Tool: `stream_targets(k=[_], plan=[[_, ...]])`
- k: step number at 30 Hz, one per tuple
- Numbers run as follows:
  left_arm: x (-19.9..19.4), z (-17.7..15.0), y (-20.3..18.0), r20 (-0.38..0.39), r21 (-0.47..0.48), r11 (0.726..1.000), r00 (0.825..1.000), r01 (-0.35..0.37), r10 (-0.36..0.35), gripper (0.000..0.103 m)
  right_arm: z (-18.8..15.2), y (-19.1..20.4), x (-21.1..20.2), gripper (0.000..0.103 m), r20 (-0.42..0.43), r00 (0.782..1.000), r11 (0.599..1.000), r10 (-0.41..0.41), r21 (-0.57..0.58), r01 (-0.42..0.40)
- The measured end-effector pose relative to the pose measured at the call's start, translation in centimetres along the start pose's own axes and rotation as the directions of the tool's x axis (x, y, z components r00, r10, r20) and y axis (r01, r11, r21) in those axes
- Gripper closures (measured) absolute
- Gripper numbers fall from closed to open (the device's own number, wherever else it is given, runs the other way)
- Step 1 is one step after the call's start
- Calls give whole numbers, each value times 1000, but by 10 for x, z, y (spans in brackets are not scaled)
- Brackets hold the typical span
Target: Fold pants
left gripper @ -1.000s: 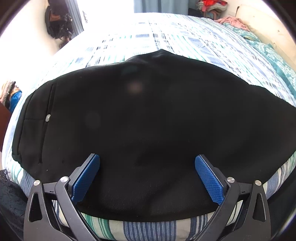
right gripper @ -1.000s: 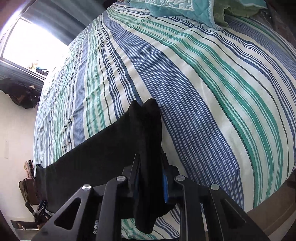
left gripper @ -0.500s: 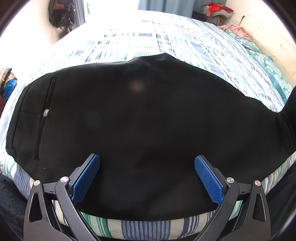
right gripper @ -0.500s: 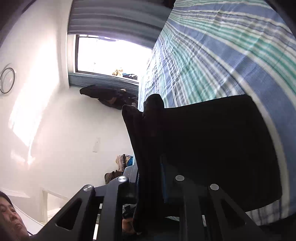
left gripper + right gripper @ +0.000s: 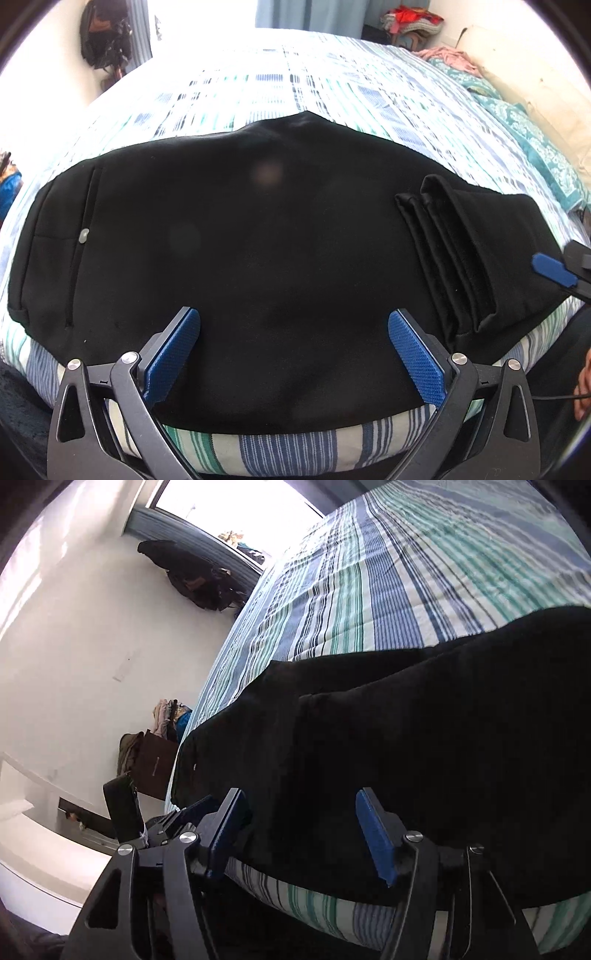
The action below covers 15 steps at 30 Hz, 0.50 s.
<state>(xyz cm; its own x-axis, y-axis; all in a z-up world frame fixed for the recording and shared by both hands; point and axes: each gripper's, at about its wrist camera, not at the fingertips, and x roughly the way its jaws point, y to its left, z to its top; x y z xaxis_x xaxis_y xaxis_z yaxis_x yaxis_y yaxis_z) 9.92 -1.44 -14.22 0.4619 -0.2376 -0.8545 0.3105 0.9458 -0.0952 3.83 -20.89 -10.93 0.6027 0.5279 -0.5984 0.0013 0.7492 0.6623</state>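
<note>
From my left wrist view, the pants lie flat across the near edge of the bed, spread from nine o'clock to three o'clock. The leg ends are folded back on top of the pants at about three o'clock. My left gripper hangs at six o'clock over the near hem, its fingers apart with cloth below them. My right gripper sits at three o'clock, just beside the folded layers. A pillow lies at two o'clock, a clothes pile at one o'clock beyond the bed, and bags hang at eleven o'clock.

In my right wrist view, the jaws are opening, with the pants' edge between them.
</note>
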Motion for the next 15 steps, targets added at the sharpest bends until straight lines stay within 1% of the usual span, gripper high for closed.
stream_targets(k=[1, 2, 4, 5, 6, 7, 8, 9, 10, 11, 12, 13, 14, 15], plan=[[-2, 2, 0, 12, -10, 1000, 1000, 16, -16, 1, -2, 1, -19, 22, 43, 998, 997, -51, -50, 53], [-5, 3, -2, 26, -15, 999, 999, 34, -34, 2, -6, -2, -38, 17, 92, 990, 989, -109, -87, 117], [-15, 5, -7, 49, -23, 997, 996, 72, -71, 3, -17, -14, -76, 16, 181, 959, 964, -217, -112, 239], [-23, 5, -13, 70, -24, 994, 992, 107, -105, 6, -20, -22, -90, 16, 208, 943, 954, -260, -94, 284], [-33, 6, -21, 96, -11, 988, 983, 156, -154, 9, -23, -32, -103, 16, 230, 930, 952, -285, -45, 303], [-41, 8, -33, 116, 18, 979, 972, 203, -203, 10, -25, -48, -122, 16, 253, 925, 958, -283, 22, 287], [-45, 9, -47, 119, 57, 970, 963, 236, -241, 13, -23, -58, -132, 16, 281, 921, 963, -271, 78, 260], [-45, 12, -62, 105, 99, 962, 959, 255, -264, 18, -22, -64, -138, 16, 304, 913, 962, -272, 109, 250], [-41, 15, -76, 79, 136, 957, 960, 258, -270, 21, -21, -67, -141, 16, 315, 905, 957, -287, 122, 262], [-32, 18, -88, 46, 160, 956, 965, 247, -257, 30, -20, -70, -141, 16, 313, 901, 954, -300, 121, 275], [-21, 22, -98, 6, 171, 958, 972, 232, -236, 45, -18, -70, -137, 16, 307, 902, 953, -304, 109, 283], [-9, 22, -106, -31, 170, 961, 976, 219, -217, 55, -15, -69, -134, 16, 304, 902, 952, -306, 92, 292], [2, 22, -108, -62, 160, 966, 978, 204, -197, 91, -16, -60, -134, 16, 308, 900, 951, -307, 68, 301], [9, 21, -109, -88, 140, 972, 980, 189, -178, 99, -17, -51, -134, 16, 319, 896, 949, -310, 44, 313]])
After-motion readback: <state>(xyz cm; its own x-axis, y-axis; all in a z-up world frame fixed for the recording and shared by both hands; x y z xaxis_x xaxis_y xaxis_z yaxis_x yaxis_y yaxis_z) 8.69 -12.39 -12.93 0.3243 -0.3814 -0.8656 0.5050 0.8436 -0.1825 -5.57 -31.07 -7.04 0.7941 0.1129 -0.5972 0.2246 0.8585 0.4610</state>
